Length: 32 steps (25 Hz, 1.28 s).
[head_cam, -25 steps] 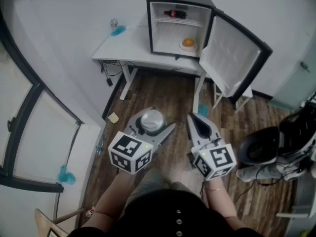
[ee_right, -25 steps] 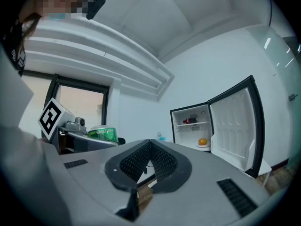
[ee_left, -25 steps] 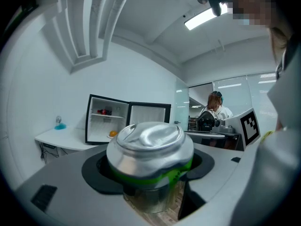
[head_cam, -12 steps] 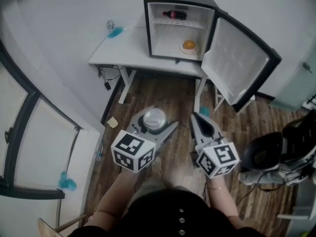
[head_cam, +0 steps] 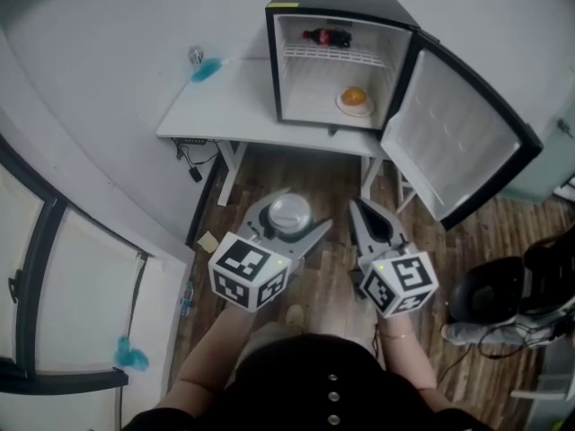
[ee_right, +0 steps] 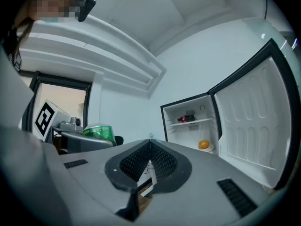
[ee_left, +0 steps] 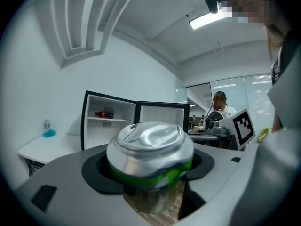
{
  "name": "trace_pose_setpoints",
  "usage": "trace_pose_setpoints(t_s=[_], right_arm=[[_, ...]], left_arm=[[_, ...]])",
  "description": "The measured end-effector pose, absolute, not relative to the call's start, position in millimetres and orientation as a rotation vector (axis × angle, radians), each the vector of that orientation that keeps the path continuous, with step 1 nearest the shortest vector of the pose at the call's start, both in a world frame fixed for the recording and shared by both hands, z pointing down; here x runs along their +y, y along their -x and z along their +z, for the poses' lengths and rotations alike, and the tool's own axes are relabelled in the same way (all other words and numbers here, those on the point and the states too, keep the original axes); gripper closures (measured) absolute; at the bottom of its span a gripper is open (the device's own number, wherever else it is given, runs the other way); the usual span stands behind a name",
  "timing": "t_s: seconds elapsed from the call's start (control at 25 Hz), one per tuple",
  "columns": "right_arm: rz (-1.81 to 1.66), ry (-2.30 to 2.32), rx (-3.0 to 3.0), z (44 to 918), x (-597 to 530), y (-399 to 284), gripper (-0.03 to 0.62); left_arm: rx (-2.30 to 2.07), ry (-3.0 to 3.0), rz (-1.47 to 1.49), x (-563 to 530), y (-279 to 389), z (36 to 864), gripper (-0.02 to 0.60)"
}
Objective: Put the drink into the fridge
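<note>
I had drawn nearer the open black mini fridge [head_cam: 337,5], silver-green drink can [ee_left: 149,145] clamped in left gripper [head_cam: 298,215], right gripper [head_cam: 361,206] pinched together, empty.

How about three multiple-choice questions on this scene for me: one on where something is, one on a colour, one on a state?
1. Where in the fridge does the dark bottle lie?
A. on the upper shelf
B. on the fridge floor
C. in the door rack

2. What colour is the band round the can held in the left gripper?
A. red
B. green
C. blue

3. How does the fridge door stand?
A. shut
B. open a crack
C. swung wide open

Answers:
1 A: the head view shows the bottle lying on its side on the upper shelf.
2 B: the left gripper view shows a green band on the silver can.
3 C: the fridge door's white inner side faces out and the whole inside is on show.
</note>
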State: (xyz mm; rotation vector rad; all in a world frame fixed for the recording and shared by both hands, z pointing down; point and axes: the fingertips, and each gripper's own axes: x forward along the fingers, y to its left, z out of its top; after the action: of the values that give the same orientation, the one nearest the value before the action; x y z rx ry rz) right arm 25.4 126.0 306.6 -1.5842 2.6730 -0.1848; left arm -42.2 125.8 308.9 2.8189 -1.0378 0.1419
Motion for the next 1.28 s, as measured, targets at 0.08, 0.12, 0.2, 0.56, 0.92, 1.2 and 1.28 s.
trace_pose_setpoints(t_s=[0.08,0.12,0.2,0.56,0.92,1.2,1.28], right_arm=[[-0.183,1.606,2.653,306,105,-25,0.585],[-0.181,1.614,2.644,307,95,-25,0.585],[-0.175,1.625,2.631,307,79,-24,0.585],[-0.187,1.666,2.609,318,36,-20,0.585],[-0.237,1.684,2.630,340,-13,-28,0.585],[-0.222,1.663,2.656,343,-74,-38,0.585],[-0.223,1.654,2.671,344,-94,-39,0.585]], left_arm=[[-1.020,-2.834,0.139,104,44,308,0.235],[-1.011,-2.841,0.134,93,43,308,0.235],[-0.992,-2.854,0.132,76,44,308,0.235],[-0.959,-2.851,0.150,30,46,319,0.235],[-0.956,-2.829,0.163,-18,37,334,0.235],[-0.988,-2.818,0.167,-75,25,343,0.235],[-0.995,-2.802,0.160,-94,22,346,0.235]])
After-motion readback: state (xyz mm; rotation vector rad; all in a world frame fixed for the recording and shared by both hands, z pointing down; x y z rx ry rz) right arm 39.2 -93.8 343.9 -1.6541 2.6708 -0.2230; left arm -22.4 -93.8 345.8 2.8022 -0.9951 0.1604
